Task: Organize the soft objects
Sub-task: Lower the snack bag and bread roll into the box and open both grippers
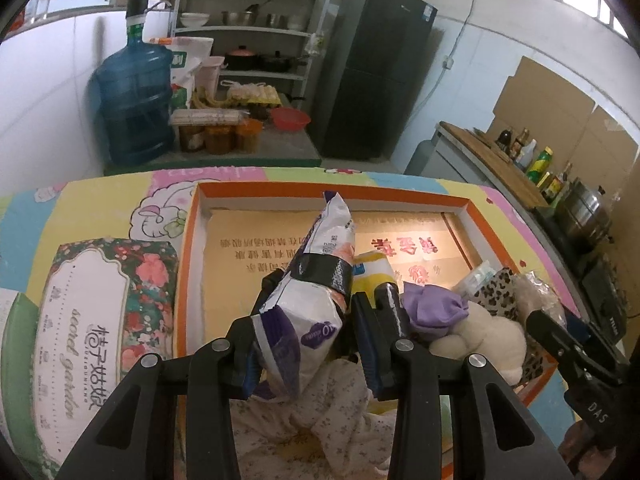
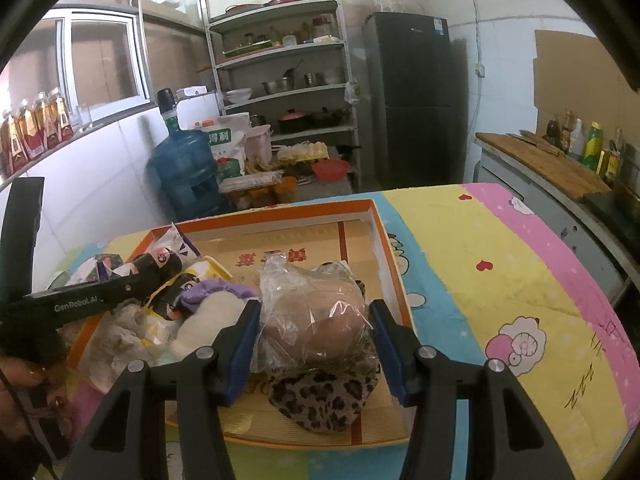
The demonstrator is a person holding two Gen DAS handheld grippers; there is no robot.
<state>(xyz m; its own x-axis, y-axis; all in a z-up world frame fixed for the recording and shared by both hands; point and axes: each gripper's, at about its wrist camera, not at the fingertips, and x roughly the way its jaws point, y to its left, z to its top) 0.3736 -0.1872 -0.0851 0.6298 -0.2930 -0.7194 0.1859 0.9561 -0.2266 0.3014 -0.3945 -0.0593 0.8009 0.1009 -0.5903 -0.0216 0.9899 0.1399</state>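
Left gripper (image 1: 308, 344): jaws half spread, pinching a white packet (image 1: 316, 280) above the box (image 1: 192, 248). Right gripper (image 2: 312, 348): jaws half spread, clamping a clear bag (image 2: 316, 312) over the leopard cloth (image 2: 324, 400) in the box.

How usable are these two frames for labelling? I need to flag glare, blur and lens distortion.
Left wrist view: strong fisheye bending with dark corners, a blown-out window at the top right, the white packet sharp. Right wrist view: the same curvature, highlights glinting on the clear plastic bag, a bright window at left, far shelves slightly soft.
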